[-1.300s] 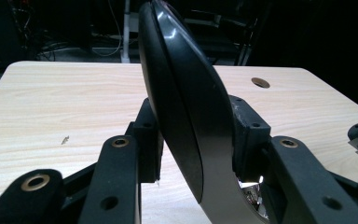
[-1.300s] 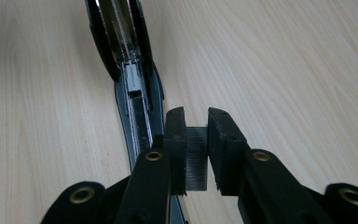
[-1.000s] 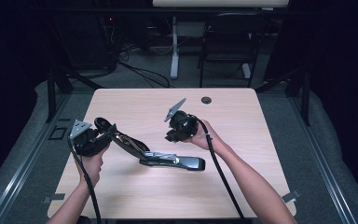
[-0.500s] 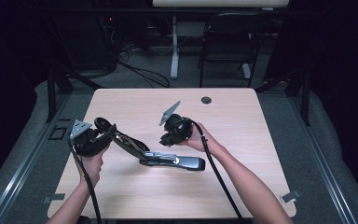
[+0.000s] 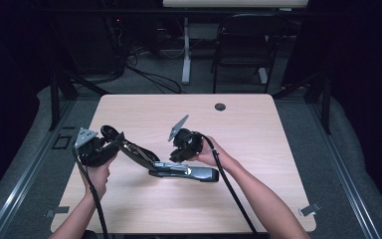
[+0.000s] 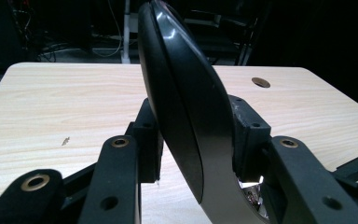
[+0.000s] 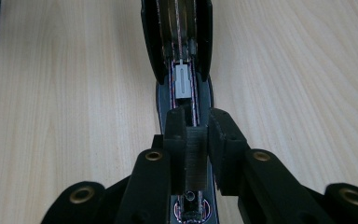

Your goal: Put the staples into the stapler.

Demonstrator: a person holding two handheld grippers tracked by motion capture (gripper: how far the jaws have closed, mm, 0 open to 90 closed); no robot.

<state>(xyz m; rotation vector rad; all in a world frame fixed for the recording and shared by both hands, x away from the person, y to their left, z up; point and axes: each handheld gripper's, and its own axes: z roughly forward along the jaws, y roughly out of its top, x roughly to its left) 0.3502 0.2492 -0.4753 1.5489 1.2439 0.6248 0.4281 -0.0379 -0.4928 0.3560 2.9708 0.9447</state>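
A black stapler [image 5: 194,173] lies open on the wooden table [image 5: 258,129], its base flat and its top arm [image 5: 132,151] swung up to the left. My left gripper [image 5: 110,142] is shut on that raised arm [image 6: 186,116], a pad pressing each side. My right gripper [image 5: 176,157] hangs over the base, pointing down along the open staple channel [image 7: 182,51]. Its jaws are shut on a dark ridged strip of staples [image 7: 196,158], just behind the grey pusher [image 7: 182,81] in the channel.
A round cable hole [image 5: 220,106] sits near the table's far edge. Bare tabletop lies on both sides of the stapler. A cable [image 5: 231,189] trails from the right gripper along the forearm. Chairs and desk legs stand in the dark beyond the table.
My right gripper has sunk a little and shifted left, closer to the stapler's open base. The left gripper and the raised arm have stayed put.
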